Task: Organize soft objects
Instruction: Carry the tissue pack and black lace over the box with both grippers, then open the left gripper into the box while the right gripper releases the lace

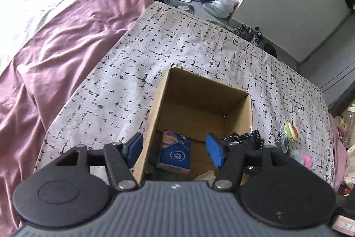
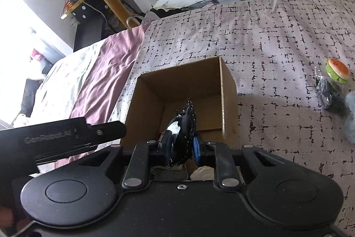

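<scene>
Right wrist view: right gripper (image 2: 182, 143) is clamped on a black dotted cloth (image 2: 186, 126), held over the cardboard box (image 2: 228, 103) ahead, likely for dropping in. Left gripper (image 1: 175, 148) stands apart, empty, above the box's near corner, over a blue packet (image 1: 175, 152).

my bed (image 2: 277, 32), black-dashed cover | on it: open cardboard box (image 2: 228, 103), burger toy (image 2: 337, 70), black packet (image 2: 328, 92), mauve sheet (image 1: 55, 54)
</scene>
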`<state>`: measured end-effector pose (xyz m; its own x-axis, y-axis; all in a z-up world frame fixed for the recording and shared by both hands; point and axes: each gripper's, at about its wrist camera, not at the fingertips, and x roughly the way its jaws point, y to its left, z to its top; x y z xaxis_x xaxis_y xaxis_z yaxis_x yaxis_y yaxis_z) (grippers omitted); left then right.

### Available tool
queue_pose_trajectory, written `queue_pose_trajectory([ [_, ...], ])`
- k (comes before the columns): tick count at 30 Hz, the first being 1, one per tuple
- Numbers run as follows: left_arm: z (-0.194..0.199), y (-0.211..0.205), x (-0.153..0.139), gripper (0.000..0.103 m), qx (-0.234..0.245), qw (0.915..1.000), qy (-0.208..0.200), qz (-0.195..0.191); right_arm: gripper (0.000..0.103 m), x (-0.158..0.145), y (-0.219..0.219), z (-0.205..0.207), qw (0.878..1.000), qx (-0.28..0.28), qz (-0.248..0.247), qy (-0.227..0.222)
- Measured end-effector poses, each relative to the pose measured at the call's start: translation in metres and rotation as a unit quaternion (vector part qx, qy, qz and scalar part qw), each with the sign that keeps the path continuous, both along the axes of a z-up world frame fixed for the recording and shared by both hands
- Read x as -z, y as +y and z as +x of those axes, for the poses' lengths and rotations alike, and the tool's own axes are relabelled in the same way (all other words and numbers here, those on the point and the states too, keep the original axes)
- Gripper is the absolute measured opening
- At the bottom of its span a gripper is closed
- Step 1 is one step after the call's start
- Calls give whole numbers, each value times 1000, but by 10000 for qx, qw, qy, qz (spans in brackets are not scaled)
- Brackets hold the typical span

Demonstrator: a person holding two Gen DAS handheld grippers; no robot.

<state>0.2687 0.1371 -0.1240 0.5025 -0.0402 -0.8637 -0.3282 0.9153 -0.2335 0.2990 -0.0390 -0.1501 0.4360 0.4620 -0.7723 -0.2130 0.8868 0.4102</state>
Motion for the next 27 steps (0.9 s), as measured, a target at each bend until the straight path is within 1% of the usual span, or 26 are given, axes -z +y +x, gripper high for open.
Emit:
queue_pose_trajectory([
  [1, -1, 1, 0, 62, -5, 10000, 2, 1, 40, 0, 1, 0, 10000, -24, -65, 11],
  [3, -4, 2, 0, 62, -23, 10000, 13, 1, 62, 0, 1, 0, 9998, 24, -184, 84],
  [5, -7, 3, -1, 63, -58, 10000, -7, -54, 63, -5, -4, -5, 9998, 99, -183, -38],
  [7, -10, 4, -1, 68, -74, 9999, 20, -103, 66, -8, -12, -8, 9999, 122, -72, -67],
  [8, -10, 4, -2, 74, -86, 9999, 56, -107, 66, -9, -16, -10, 9999, 156, -31, -55],
  [12, -13, -1, -4, 81, -115, 9998, 98, -91, 68, -13, -32, -17, 9996, 258, 35, -86],
  [14, -15, -6, -7, 84, -106, 9999, 100, -20, 69, -14, -40, -21, 9995, 286, 21, -125],
  [19, -20, -20, -13, 85, -30, 9999, 76, 111, 70, -14, -57, -28, 9992, 365, 12, -149],
  [21, -23, -25, -14, 93, -23, 9999, 65, 130, 73, -14, -63, -31, 9990, 413, 25, -156],
  [23, -26, -30, -15, 96, 8, 9999, 21, 171, 77, -15, -70, -34, 9986, 485, 34, -193],
  [25, -28, -37, -17, 97, 46, 9998, -3, 216, 77, -15, -78, -37, 9984, 528, 45, -208],
  [27, -30, -43, -19, 102, 69, 9996, -39, 255, 77, -14, -86, -39, 9981, 574, 61, -209],
])
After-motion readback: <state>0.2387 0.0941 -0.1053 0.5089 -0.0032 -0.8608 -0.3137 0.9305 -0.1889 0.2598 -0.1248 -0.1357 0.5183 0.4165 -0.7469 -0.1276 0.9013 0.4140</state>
